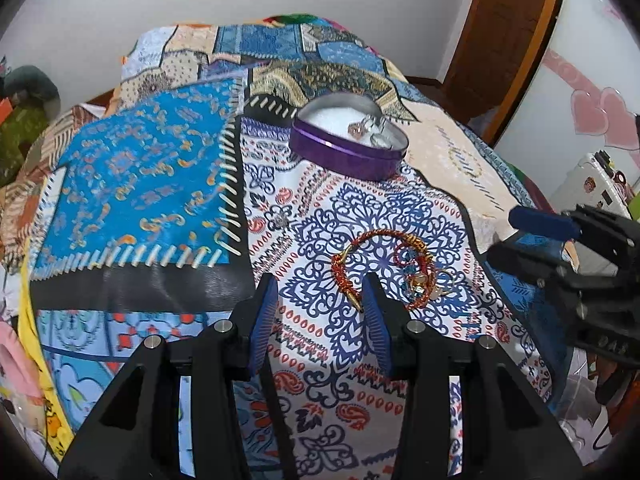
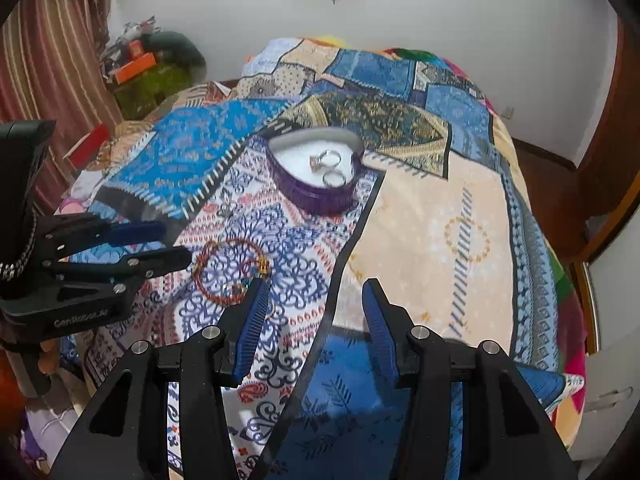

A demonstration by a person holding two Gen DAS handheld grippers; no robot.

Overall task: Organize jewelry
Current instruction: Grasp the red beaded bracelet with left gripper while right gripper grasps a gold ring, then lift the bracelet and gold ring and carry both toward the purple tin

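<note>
A purple heart-shaped tin (image 1: 348, 156) with a white lining sits on the patterned bedspread and holds two silver rings (image 1: 370, 130). It also shows in the right wrist view (image 2: 316, 196), with the rings (image 2: 330, 166) inside. A red and gold wire bracelet (image 1: 384, 268) with blue beads lies on the blue-and-white print, just beyond my left gripper (image 1: 320, 288), which is open and empty. In the right wrist view the bracelet (image 2: 230, 270) lies left of my right gripper (image 2: 316, 292), which is open and empty.
The patchwork bedspread (image 1: 140, 184) covers the whole bed. A wooden door frame (image 1: 508, 32) stands at the right and a striped curtain (image 2: 44, 64) at the left. Clutter and an orange box (image 2: 136, 64) sit by the far wall.
</note>
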